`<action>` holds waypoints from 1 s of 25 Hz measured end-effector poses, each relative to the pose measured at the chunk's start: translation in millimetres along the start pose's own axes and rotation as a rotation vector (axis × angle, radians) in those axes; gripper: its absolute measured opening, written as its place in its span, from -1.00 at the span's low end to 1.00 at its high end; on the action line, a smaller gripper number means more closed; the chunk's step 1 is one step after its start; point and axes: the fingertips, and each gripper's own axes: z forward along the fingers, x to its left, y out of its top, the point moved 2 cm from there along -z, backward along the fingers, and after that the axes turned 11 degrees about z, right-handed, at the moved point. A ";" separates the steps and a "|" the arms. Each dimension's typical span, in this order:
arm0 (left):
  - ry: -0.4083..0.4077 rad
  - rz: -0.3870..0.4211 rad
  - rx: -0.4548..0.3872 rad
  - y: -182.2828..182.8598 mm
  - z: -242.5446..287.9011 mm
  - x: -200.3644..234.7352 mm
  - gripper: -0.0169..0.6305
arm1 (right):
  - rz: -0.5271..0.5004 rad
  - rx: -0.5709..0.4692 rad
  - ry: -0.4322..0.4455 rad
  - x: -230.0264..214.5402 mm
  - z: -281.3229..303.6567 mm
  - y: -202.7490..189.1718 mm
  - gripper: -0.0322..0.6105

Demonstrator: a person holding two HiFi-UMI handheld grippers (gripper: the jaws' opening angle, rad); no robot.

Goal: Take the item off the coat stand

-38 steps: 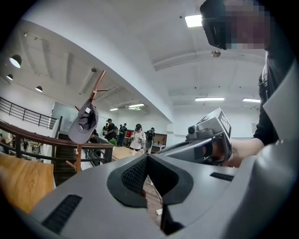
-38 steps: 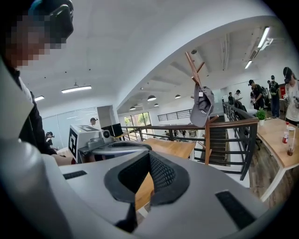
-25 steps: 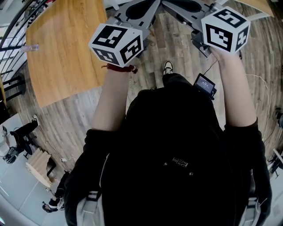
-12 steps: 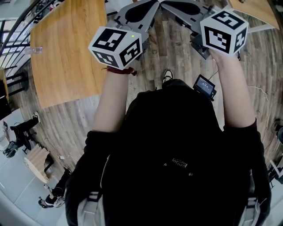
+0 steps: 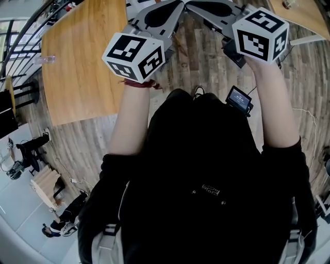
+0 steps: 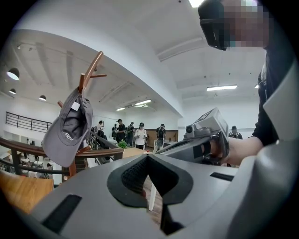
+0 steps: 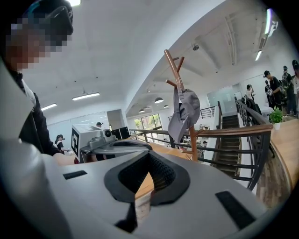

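Note:
A grey cap hangs on a wooden coat stand, up and to the left in the left gripper view. In the right gripper view the cap and stand sit above centre, well beyond the jaws. My left gripper is shut with nothing in it. My right gripper is shut and empty too. In the head view both are held up in front of the chest, the left gripper and right gripper angled tip to tip. The stand does not show in that view.
A wooden table stands at the left over plank flooring, and another table corner at top right. A metal railing and a staircase lie behind the stand. Several people stand far off. A small screen device hangs at the person's waist.
The table and floor have slid a little in the head view and the shoe has drawn under the body, as the person moves. Both grippers stay raised and shut.

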 end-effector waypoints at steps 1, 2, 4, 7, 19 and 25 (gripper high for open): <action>0.006 0.003 0.001 -0.5 0.1 0.7 -0.96 | 0.001 -0.004 0.005 -0.5 0.9 0.1 -0.85; 0.011 0.006 0.004 -1.4 -0.2 0.4 -0.96 | 0.004 -0.007 0.009 -0.7 1.2 -0.9 -0.85; 0.017 0.008 0.006 -3.7 -0.5 -1.8 -0.96 | 0.007 -0.007 0.015 -0.8 0.3 -3.8 -0.85; 0.017 -0.002 -0.001 -7.6 0.7 -4.0 -0.96 | -0.004 0.001 0.011 -2.4 -0.6 -7.4 -0.85; -0.007 0.011 -0.047 12.3 26.0 62.5 -0.96 | -0.026 -0.014 -0.029 -31.8 39.2 46.2 -0.85; -0.005 0.026 -0.047 17.6 48.8 76.2 -0.96 | -0.032 -0.034 -0.029 -53.7 40.7 62.0 -0.85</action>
